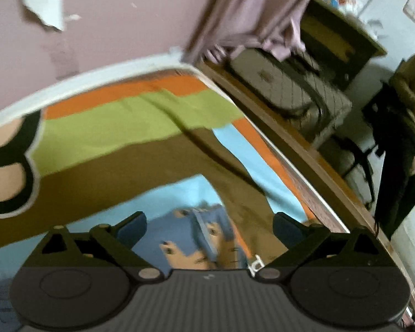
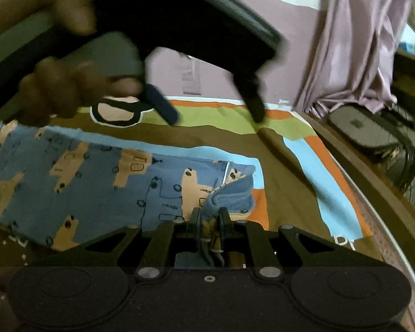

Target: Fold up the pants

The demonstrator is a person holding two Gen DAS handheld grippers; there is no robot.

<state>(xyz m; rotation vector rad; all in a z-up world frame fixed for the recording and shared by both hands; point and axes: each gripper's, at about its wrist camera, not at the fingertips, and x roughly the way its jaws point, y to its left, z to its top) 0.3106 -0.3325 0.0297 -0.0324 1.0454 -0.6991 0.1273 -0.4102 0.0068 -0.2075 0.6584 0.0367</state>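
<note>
Right gripper (image 2: 209, 218) was clamped tight on a bunched corner of the pants (image 2: 102, 182), jaws nearly together with blue fabric and a bit of tan print pinched between them. That corner was lifted and curled over, showing a paler blue inner face and a thin white seam line. The pants were blue with tan animal-like shapes and small dark outlined marks, lying mostly flat on the bedsheet (image 2: 290, 182), stretched away to the left of the pinched corner. The far-left part was blurred.

Left gripper (image 1: 209, 225) was spread wide with nothing between its fingers (image 1: 132, 227). It hung above the pants (image 1: 196, 232); from its own camera only a crumpled blue-and-tan patch showed between the jaws. From the right wrist view the same left gripper (image 2: 215, 116) hovered over the sheet beyond the pants, held by a hand (image 2: 55, 91) and motion-blurred.

Around the pants the bedsheet ran in brown, light blue, green and orange patches, with a black-outlined peach cartoon shape beyond them. A wooden bed edge (image 2: 373, 166) lay past the sheet, right of the pants. A mauve curtain (image 2: 354, 41) hung farther off, against a mauve wall (image 1: 110, 27).
</note>
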